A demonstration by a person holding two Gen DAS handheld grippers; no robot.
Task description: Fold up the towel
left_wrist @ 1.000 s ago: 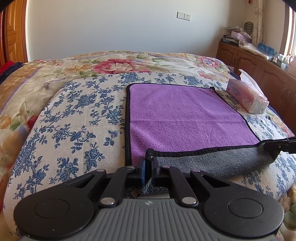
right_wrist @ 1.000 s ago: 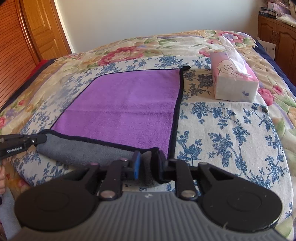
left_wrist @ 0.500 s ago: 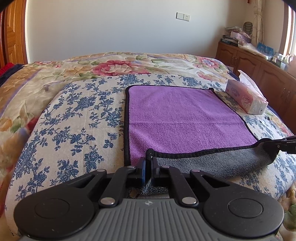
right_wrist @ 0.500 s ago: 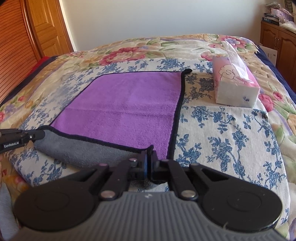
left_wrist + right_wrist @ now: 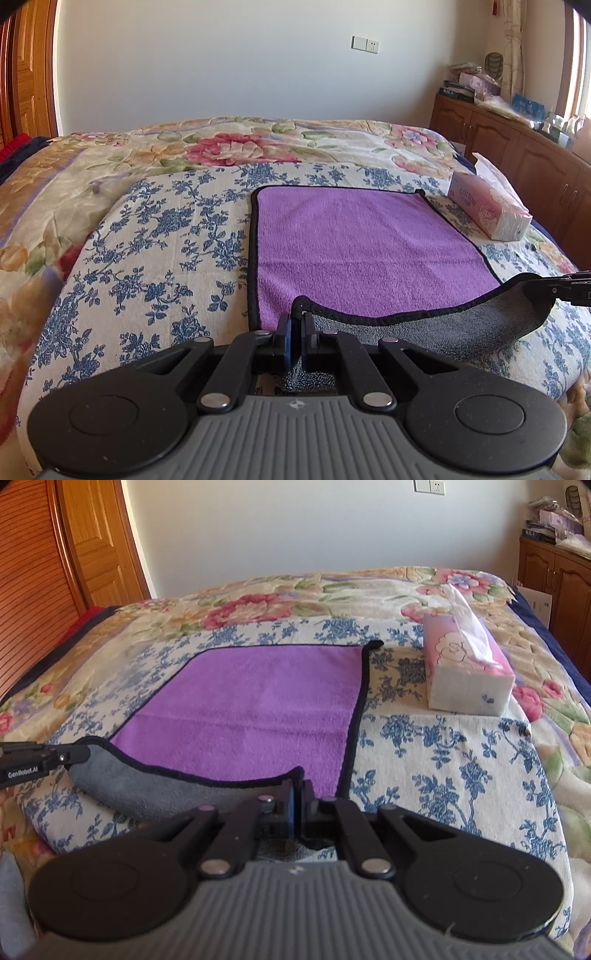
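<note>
1. The purple towel point(image 5: 362, 243) lies spread on the blue-flowered bed sheet point(image 5: 155, 236), its black-trimmed far edge toward 12 o'clock in both wrist views.
2. The towel's near edge is raised off the sheet and turned over, so the grey underside point(image 5: 454, 328) faces up along a sagging strip between the two claws.
3. The left claw point(image 5: 295, 332) is pinched tight on the towel's near left corner; grey fabric shows squeezed between its fingers at 6 o'clock in the left wrist view.
4. The right claw point(image 5: 297, 801) is clamped on the near right corner in the same way, with the towel's black hem curling over its tips.
5. In the left wrist view the right claw's tip enters at 3 o'clock; in the right wrist view the left claw comes in at 9 o'clock.
6. A pink tissue box point(image 5: 465, 672) sits on the bed near the towel's far right corner, apart from it, at 2 o'clock in both views.
7. A wooden cabinet point(image 5: 517, 155) stands beyond the bed at 2 o'clock.
</note>
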